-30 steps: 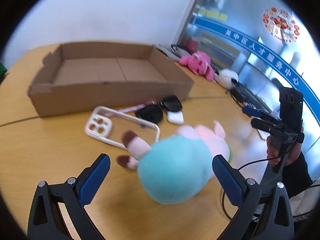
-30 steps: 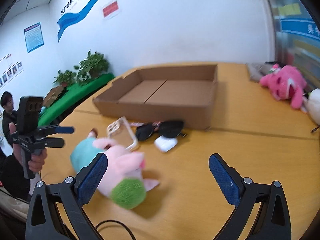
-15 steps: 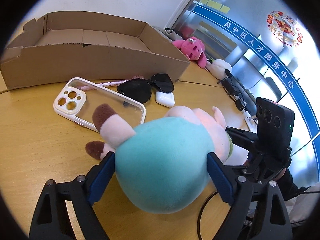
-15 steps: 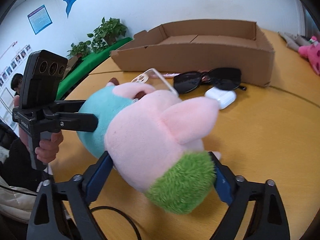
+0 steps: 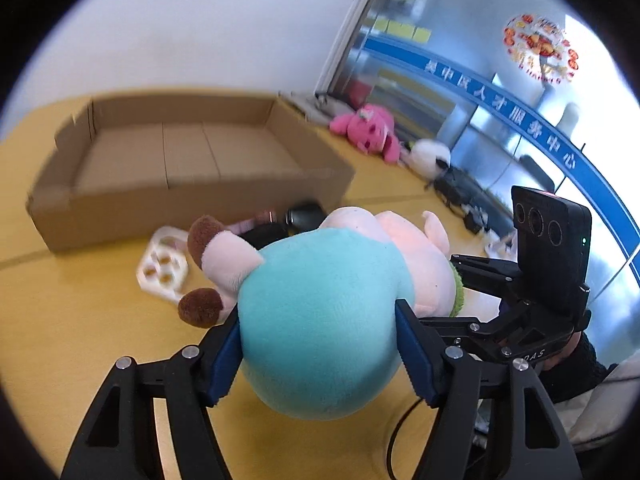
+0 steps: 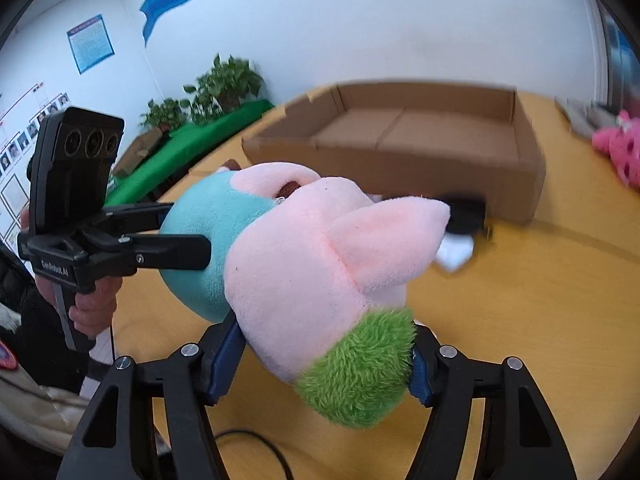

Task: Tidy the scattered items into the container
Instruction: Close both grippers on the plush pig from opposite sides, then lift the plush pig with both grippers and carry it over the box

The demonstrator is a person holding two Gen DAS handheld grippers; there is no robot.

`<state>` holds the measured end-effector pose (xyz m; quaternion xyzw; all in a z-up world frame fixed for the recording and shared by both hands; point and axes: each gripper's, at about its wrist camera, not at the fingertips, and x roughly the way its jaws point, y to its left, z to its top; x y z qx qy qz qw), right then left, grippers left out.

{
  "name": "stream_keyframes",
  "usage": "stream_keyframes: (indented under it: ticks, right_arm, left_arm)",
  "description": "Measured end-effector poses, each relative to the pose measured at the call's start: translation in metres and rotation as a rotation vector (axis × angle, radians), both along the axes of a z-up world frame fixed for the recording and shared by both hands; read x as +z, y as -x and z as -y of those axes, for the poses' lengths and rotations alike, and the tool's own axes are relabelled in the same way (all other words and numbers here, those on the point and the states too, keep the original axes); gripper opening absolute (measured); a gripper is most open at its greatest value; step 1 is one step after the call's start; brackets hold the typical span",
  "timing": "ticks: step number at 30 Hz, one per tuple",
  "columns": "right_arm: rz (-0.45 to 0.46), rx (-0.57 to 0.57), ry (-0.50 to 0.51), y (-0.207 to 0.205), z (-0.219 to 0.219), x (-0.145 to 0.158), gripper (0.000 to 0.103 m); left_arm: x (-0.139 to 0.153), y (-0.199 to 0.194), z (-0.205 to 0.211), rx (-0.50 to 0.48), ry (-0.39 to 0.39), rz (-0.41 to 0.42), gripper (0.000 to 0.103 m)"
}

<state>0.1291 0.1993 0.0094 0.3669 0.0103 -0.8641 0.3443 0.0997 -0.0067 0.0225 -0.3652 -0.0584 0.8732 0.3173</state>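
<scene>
Up close, two hand-held grippers clamp one plush toy [image 5: 324,320] from opposite ends above the wooden desk [image 5: 80,340]. Nearest the left wrist camera, the left hand-held gripper [image 5: 318,350] presses its blue pads [image 5: 224,360] into the toy's round turquoise end, the jaws closing on the soft fabric. Nearest the right wrist camera, the right hand-held gripper [image 6: 320,360] squeezes the pink-and-green end of the same plush toy [image 6: 312,272], its jaws likewise closing with the toy between them. Each tool shows in the other's view, gripped by a bare hand [image 6: 94,308] emerging from a dark sleeve. Just beyond the toy, a white phone case [image 5: 162,270] lies flat on the desk, with dark sunglasses [image 5: 304,216] partly hidden behind the toy and a small white object [image 6: 456,250], too blurred to identify, beside them. Farther back sits a shallow cardboard box [image 5: 180,160], open on top and holding nothing visible. At the far edge of the desk lie a bright pink stuffed animal [image 5: 370,130] and a white one [image 5: 430,156]; potted plants [image 6: 224,84] stand against the white wall.
</scene>
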Motion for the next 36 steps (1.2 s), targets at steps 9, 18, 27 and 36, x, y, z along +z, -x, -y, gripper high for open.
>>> stream_keyframes:
  ticks: [9, 18, 27, 36]
  right_arm:
    - [-0.285, 0.025, 0.004, 0.056, 0.033, 0.121, 0.072]
    - [-0.446, 0.044, 0.043, 0.141, 0.071, 0.219, 0.071]
    - [-0.399, 0.022, 0.055, 0.251, 0.109, 0.216, 0.071]
    - [-0.183, -0.011, 0.074, 0.369, 0.131, 0.115, 0.071]
  left_arm:
    - [0.122, 0.049, 0.026, 0.041, 0.036, -0.284, 0.067]
    - [0.22, 0.132, 0.06, 0.087, 0.051, -0.45, 0.066]
    - [0.213, 0.246, 0.086, 0.128, 0.081, -0.368, 0.066]
    - [0.119, 0.351, 0.109, 0.176, 0.107, -0.161, 0.066]
